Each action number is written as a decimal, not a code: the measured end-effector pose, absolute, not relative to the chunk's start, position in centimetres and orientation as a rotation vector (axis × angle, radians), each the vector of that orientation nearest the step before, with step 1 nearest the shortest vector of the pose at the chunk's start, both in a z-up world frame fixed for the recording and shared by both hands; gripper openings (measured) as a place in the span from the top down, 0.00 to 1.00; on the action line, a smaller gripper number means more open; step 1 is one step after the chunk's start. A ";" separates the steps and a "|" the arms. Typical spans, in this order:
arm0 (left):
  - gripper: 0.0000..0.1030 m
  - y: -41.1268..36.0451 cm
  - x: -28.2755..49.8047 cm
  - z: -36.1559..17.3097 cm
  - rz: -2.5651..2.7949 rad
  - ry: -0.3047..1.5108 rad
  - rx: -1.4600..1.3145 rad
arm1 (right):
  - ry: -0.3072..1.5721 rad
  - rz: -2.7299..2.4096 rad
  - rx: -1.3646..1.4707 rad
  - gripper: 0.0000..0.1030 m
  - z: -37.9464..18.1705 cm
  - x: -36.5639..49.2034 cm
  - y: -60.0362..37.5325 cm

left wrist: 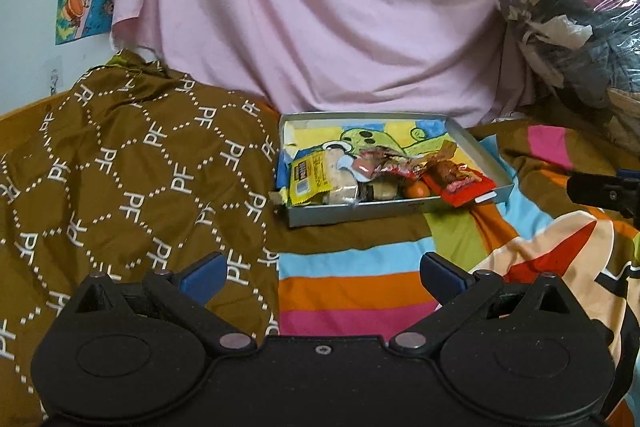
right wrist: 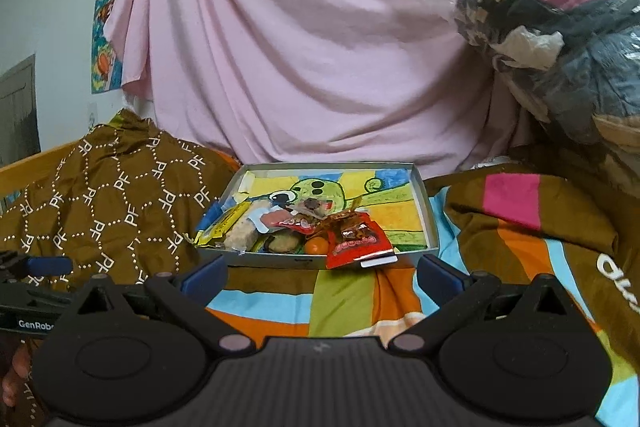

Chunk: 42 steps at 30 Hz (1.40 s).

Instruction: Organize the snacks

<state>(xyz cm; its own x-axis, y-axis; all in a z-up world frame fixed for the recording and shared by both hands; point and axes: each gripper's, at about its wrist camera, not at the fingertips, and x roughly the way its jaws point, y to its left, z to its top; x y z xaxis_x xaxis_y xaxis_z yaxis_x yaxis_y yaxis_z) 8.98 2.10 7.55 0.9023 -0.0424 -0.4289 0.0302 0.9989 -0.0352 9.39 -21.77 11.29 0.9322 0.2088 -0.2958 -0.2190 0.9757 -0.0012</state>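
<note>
Both grippers spread wide, nothing held: left gripper (left wrist: 323,273), right gripper (right wrist: 322,273). Striped bedspread (left wrist: 352,291) beneath them. Ahead of both, shallow box (right wrist: 426,217) holding snacks; red packet (right wrist: 358,245) overhangs its near rim.

both claws (left wrist: 323,273) (right wrist: 323,273) agape, empty

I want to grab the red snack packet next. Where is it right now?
The red snack packet lies at the near right of the shallow box, overhanging its front rim, just right of the small orange snack; both views show it.
</note>
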 end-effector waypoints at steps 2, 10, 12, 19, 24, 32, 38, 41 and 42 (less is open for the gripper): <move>0.01 2.2 8.5 7.2 -0.028 0.449 -0.036 | 0.302 0.210 -0.014 0.00 10.7 9.0 -22.0; 0.01 2.5 7.4 5.5 -0.015 0.503 -0.070 | 0.311 0.153 0.064 0.00 7.6 7.8 -22.7; 0.01 2.4 7.2 5.1 -0.011 0.513 -0.063 | 0.309 0.140 0.061 0.00 6.9 7.4 -22.6; 0.01 2.3 7.1 4.1 -0.010 0.535 -0.061 | 0.285 0.137 0.005 0.00 5.4 6.3 -21.6; 0.01 2.4 7.1 3.8 -0.009 0.522 -0.067 | 0.277 0.148 -0.013 0.00 5.0 6.2 -20.8; 0.01 2.5 7.1 3.3 0.005 0.500 -0.075 | 0.302 0.122 0.021 0.00 4.2 6.4 -21.0; 0.01 2.1 6.5 2.8 0.038 0.434 -0.056 | 0.310 0.106 0.039 0.00 3.8 6.4 -21.1; 0.01 1.9 6.5 2.7 0.032 0.440 -0.052 | 0.315 0.107 0.044 0.00 3.7 6.4 -21.1; 0.01 1.9 6.5 2.7 0.029 0.439 -0.054 | 0.318 0.108 0.045 0.00 3.7 6.4 -21.2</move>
<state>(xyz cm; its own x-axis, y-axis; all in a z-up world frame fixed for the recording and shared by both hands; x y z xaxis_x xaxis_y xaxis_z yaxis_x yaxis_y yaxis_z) 6.50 1.94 2.66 0.9048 0.0164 -0.4256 -0.0397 0.9982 -0.0460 6.42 -21.15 3.67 0.9442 0.1125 -0.3095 -0.0984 0.9933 0.0610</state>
